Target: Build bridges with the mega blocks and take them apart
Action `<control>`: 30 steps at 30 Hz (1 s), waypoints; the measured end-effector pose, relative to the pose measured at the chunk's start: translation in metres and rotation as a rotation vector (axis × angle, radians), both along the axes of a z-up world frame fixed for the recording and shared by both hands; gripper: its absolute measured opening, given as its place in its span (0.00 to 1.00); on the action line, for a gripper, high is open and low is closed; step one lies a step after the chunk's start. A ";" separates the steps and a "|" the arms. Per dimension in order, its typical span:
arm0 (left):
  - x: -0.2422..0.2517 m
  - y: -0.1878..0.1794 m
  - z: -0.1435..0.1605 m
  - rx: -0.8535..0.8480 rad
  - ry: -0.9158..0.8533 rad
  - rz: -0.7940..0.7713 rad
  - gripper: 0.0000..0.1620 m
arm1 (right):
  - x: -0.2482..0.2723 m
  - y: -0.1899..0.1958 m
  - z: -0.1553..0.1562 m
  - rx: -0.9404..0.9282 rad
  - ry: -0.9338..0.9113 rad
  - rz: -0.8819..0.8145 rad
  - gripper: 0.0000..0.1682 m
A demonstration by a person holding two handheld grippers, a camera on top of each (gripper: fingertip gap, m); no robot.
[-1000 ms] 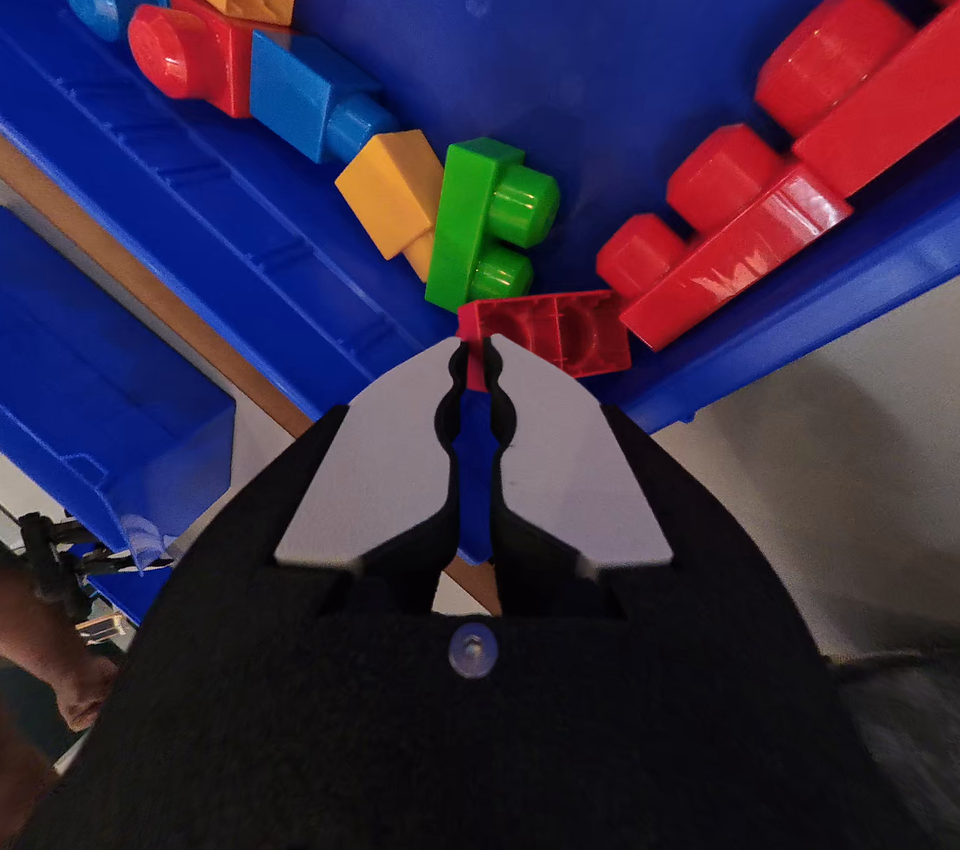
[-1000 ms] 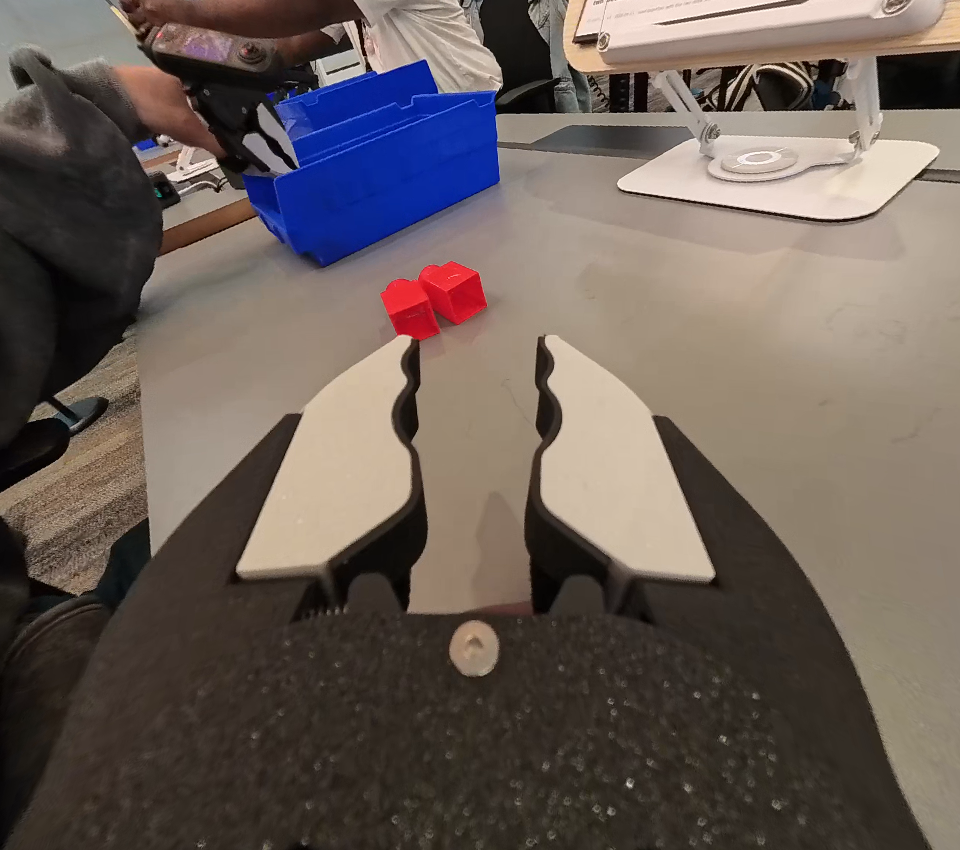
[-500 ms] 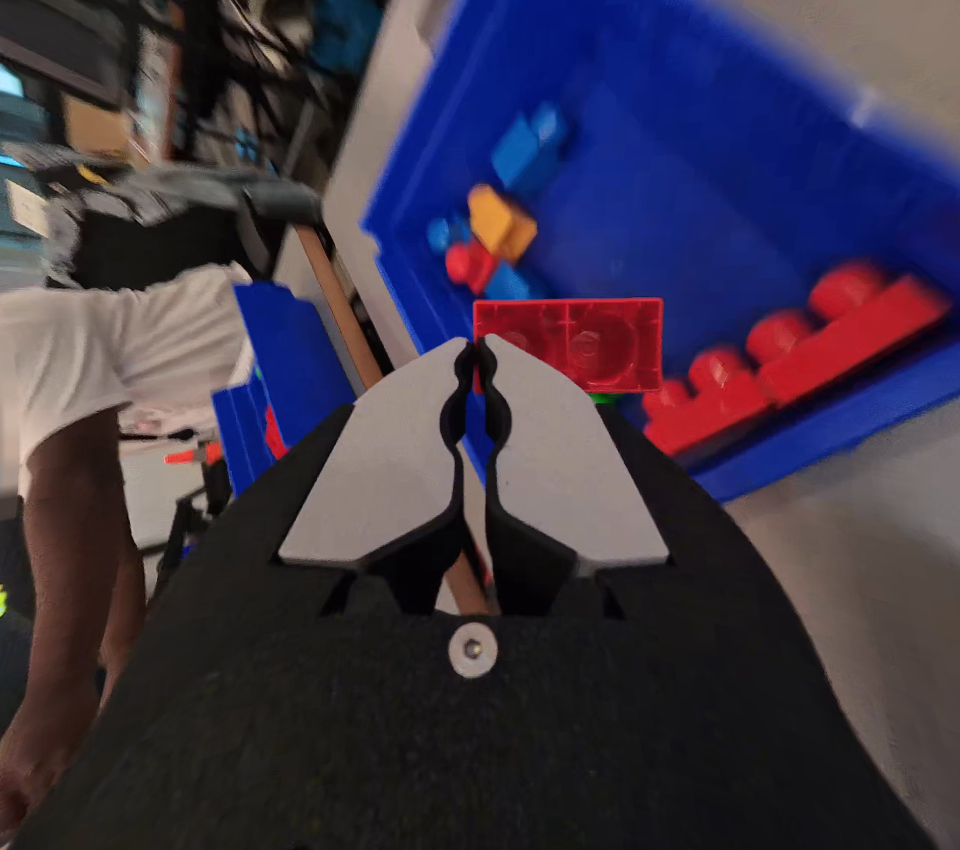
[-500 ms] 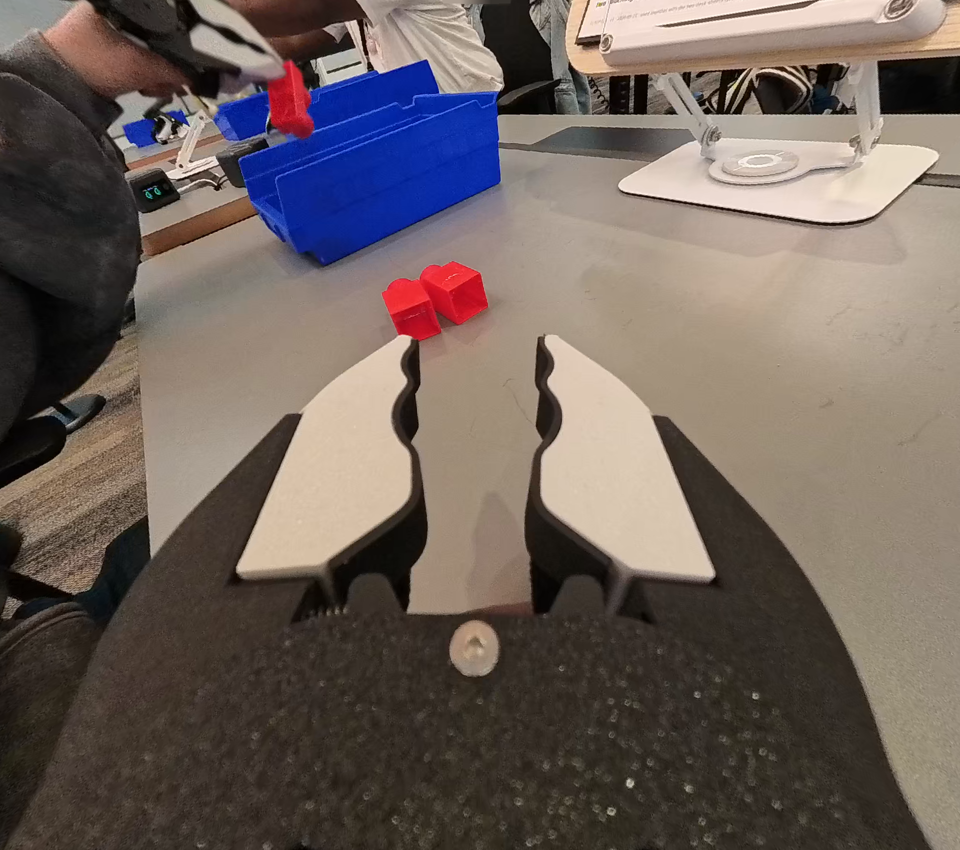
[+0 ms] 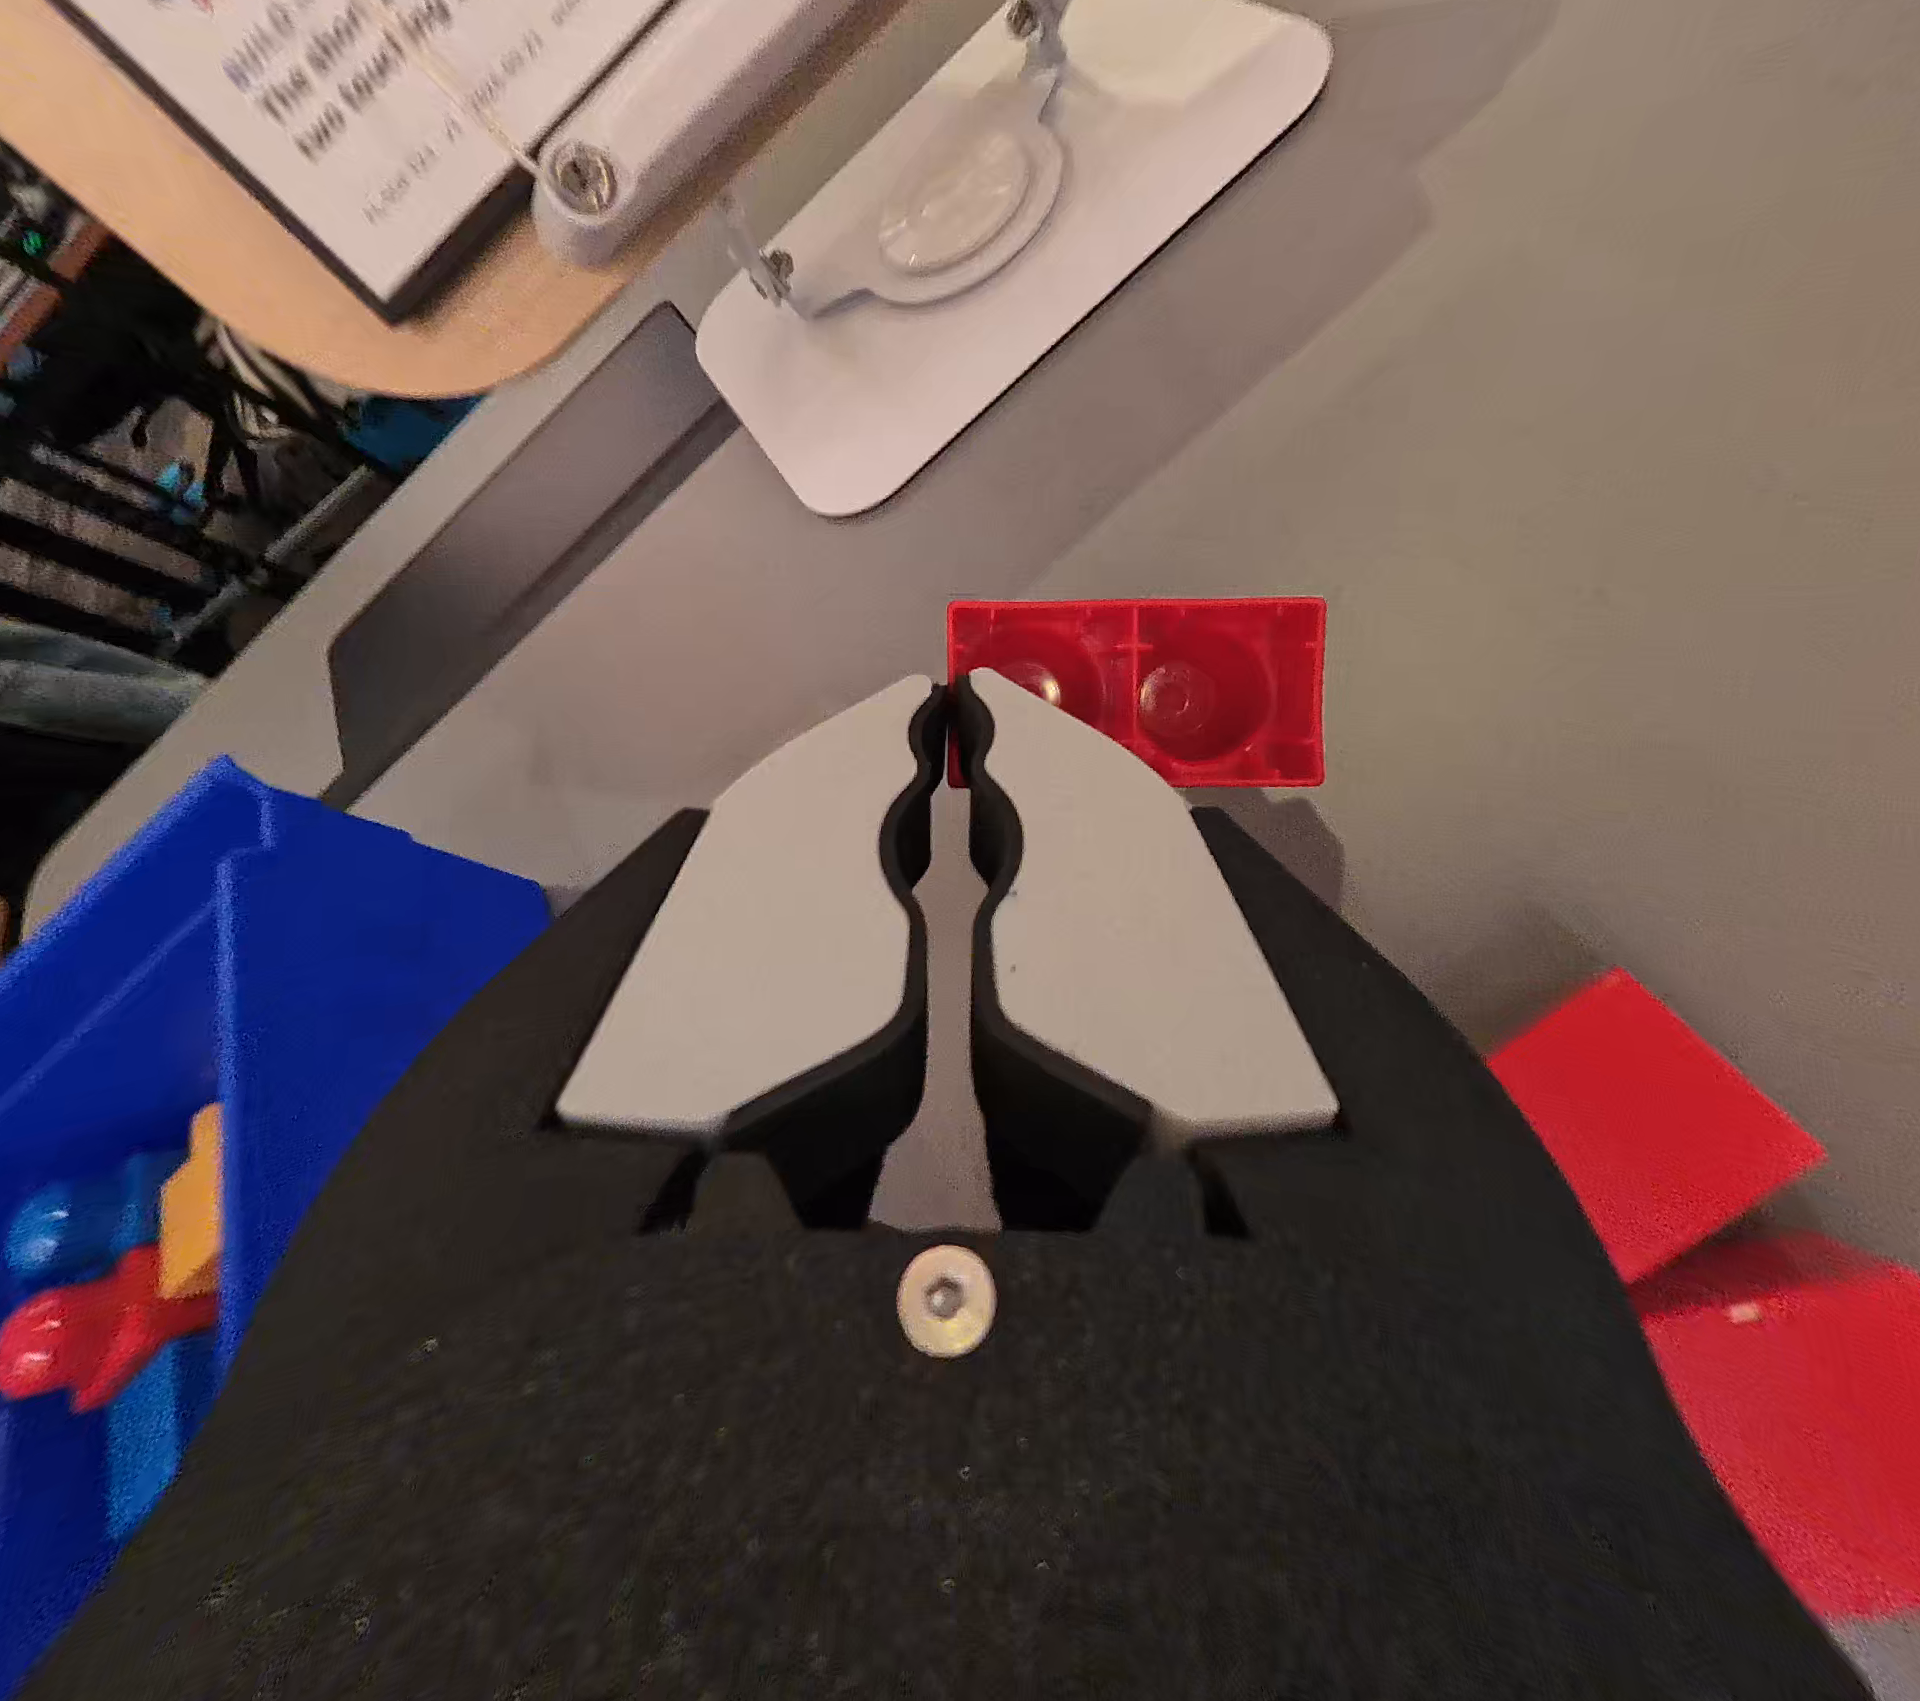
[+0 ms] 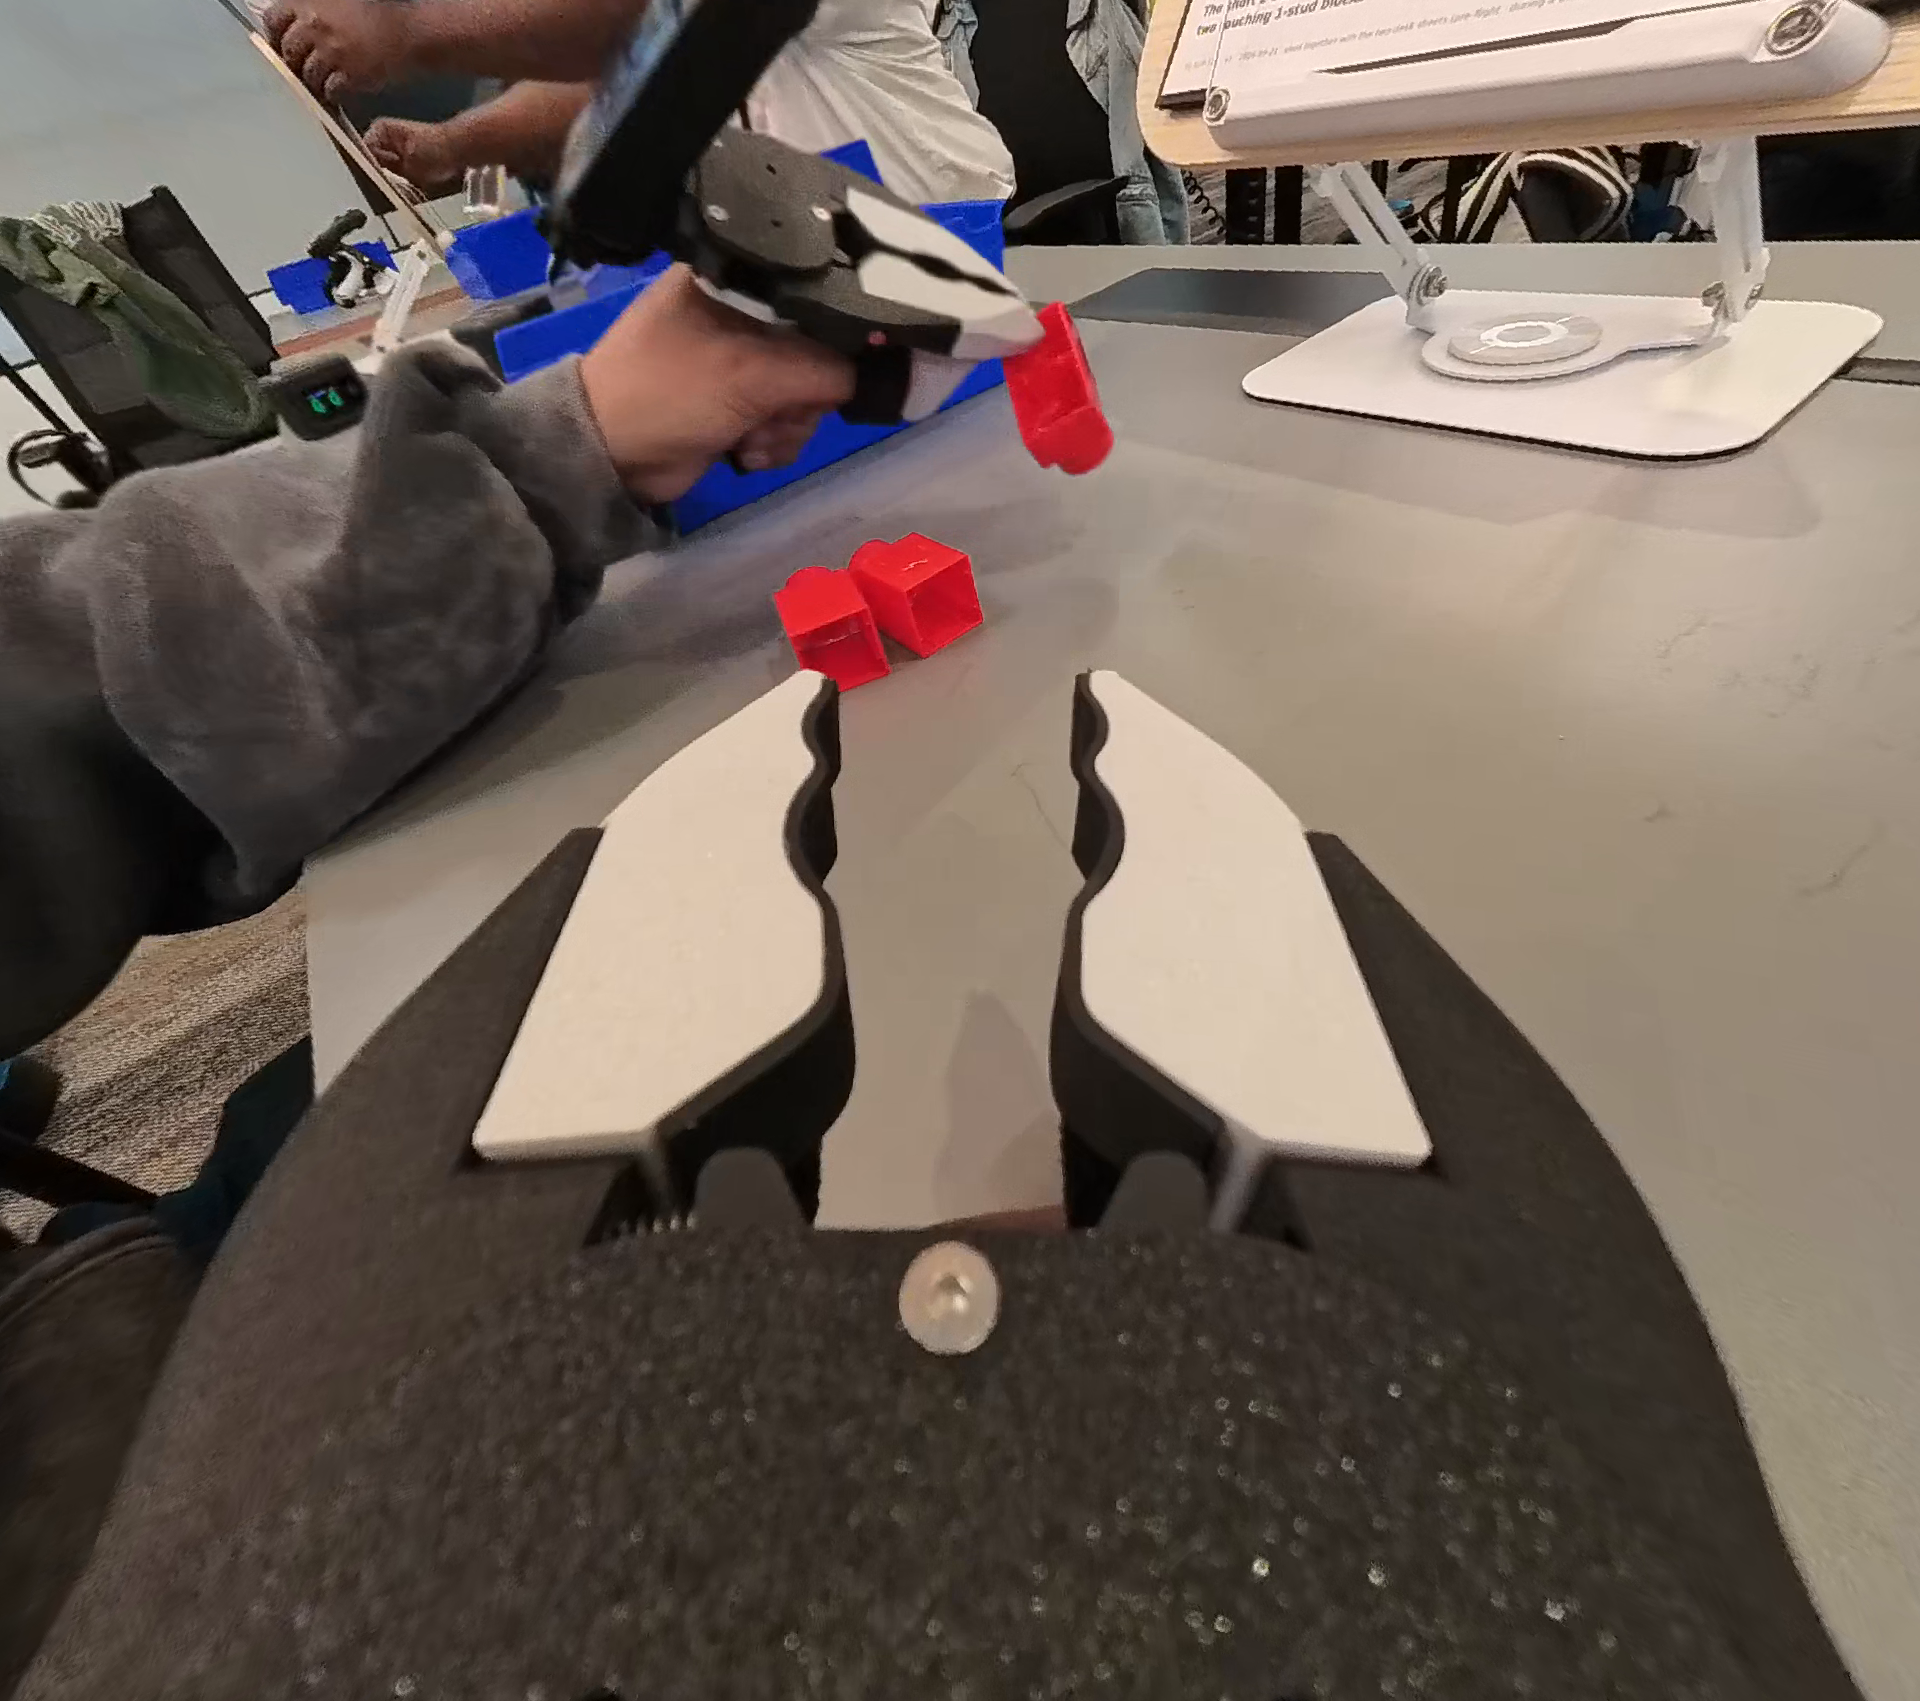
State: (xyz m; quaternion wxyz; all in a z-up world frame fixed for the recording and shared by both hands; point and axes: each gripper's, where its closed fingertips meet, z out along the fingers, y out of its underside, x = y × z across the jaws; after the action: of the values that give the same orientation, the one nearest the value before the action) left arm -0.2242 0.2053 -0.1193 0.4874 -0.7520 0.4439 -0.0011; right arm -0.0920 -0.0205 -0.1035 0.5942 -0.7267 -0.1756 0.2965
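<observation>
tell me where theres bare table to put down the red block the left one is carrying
Bare grey table lies right of the two small red blocks, up to the white stand base, and ahead of the open right hand-held gripper. It is crowded on the left: sleeve and blue bin. The left hand-held gripper holds the red block in the air.

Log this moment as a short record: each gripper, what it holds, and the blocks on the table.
left gripper: jaws shut on the red two-stud block, carried in the air above the table
right gripper: jaws open, empty, low over the grey table
loose blocks: two red single-stud blocks lying on their sides, touching
blue bin: holds more blocks
</observation>
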 end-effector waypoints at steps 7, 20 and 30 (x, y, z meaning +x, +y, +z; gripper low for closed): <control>-0.010 -0.010 -0.017 0.033 -0.018 0.077 0.01 | -0.002 -0.002 0.000 0.003 -0.005 0.014 0.25; -0.072 -0.054 -0.030 -0.169 -0.050 0.117 0.25 | -0.002 -0.004 0.000 0.007 -0.003 0.016 0.25; -0.099 -0.178 -0.027 -0.286 -0.265 0.074 0.34 | -0.007 -0.005 -0.002 0.001 -0.029 0.032 0.26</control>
State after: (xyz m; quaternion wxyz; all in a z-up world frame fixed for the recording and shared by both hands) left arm -0.3230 0.0275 -0.1459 0.4295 -0.8225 0.3432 -0.1455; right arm -0.0986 -0.0257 -0.1051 0.5870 -0.7278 -0.1959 0.2955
